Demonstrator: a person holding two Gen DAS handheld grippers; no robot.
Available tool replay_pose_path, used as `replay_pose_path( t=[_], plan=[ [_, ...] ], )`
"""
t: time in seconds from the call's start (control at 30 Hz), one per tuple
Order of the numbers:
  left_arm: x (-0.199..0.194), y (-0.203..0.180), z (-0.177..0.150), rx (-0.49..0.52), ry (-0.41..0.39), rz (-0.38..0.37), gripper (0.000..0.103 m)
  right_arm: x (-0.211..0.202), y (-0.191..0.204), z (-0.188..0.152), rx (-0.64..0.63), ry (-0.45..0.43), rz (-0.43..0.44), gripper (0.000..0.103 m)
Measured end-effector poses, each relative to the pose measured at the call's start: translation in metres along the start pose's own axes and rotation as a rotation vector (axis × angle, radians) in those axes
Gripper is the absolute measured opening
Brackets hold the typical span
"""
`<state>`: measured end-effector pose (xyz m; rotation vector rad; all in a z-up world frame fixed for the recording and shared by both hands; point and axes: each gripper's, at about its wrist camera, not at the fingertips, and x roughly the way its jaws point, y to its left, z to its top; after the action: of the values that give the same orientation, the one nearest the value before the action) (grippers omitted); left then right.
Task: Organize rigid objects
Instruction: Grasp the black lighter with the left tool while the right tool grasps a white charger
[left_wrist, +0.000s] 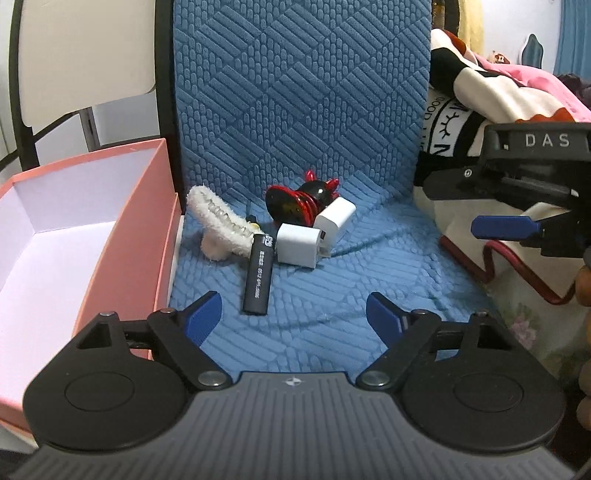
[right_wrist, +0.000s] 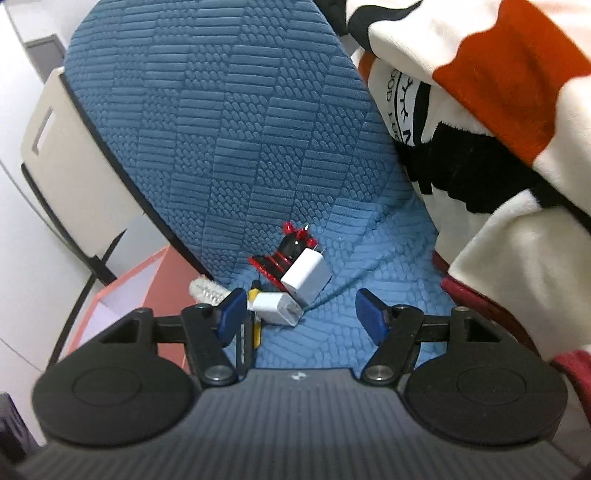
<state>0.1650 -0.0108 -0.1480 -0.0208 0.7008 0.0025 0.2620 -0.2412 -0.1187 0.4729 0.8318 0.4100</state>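
Looking through the left wrist view: left gripper has its fingers spread wide with nothing between them, hovering over the blue textured cushion. The black lighter lies just ahead of the left finger, long axis pointing roughly away from the camera. Behind it the cluster is tight: front white charger touches the lighter's far end, rear white charger leans on the red-and-black toy, and a fuzzy white clip sits to the left. The pink box stands open at the left edge of the cushion, interior bare. Right gripper comes in from the right, one blue pad visible; its gap can't be read from here.

Right wrist view: right gripper shows fingers at a moderate gap, empty, not touching anything. Front charger lies just inside the left finger; rear charger is beyond it, toy behind. The lighter is mostly hidden under the left finger.

Likely step: each gripper picks one item for the box. Advice: left one takes the lighter across its narrow width, centred, since it is the freest piece. Right one should shift right to centre the front charger before closing, gripping its flat faces. Risk: closing now would clip the charger's edge and shove it into the pile.
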Motion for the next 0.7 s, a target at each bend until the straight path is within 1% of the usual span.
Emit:
replay_pose_path(
  t=[0.03,0.17,0.27,0.37,0.43,0.47,0.57,0.7],
  plan=[
    [0.004,0.000,0.001,0.007,0.001,0.002,0.088,0.004,-0.001,0.002,0.003,-0.001,0.005,0.069],
    [0.017,-0.005,0.005,0.037,-0.003,0.031,0.080,0.022,-0.006,0.006,0.011,0.020,0.001,0.069],
    [0.031,-0.010,0.010,0.055,0.006,0.033,0.075,0.033,-0.008,0.009,0.009,0.031,-0.022,0.070],
    [0.045,-0.014,0.013,0.076,0.015,0.046,0.074,0.045,-0.011,0.013,0.014,0.056,-0.019,0.070],
    [0.053,-0.015,0.014,0.066,0.023,0.039,0.073,0.054,-0.013,0.014,0.023,0.082,-0.027,0.070],
    [0.056,-0.015,0.014,0.057,0.021,0.035,0.073,0.061,-0.015,0.016,0.043,0.109,-0.031,0.069],
    [0.068,-0.018,0.013,0.062,0.039,0.039,0.073,0.081,-0.018,0.022,0.099,0.167,-0.004,0.069],
    [0.082,-0.017,0.013,0.070,0.026,0.094,0.073,0.102,-0.010,0.032,0.079,0.189,-0.001,0.069]
  ],
)
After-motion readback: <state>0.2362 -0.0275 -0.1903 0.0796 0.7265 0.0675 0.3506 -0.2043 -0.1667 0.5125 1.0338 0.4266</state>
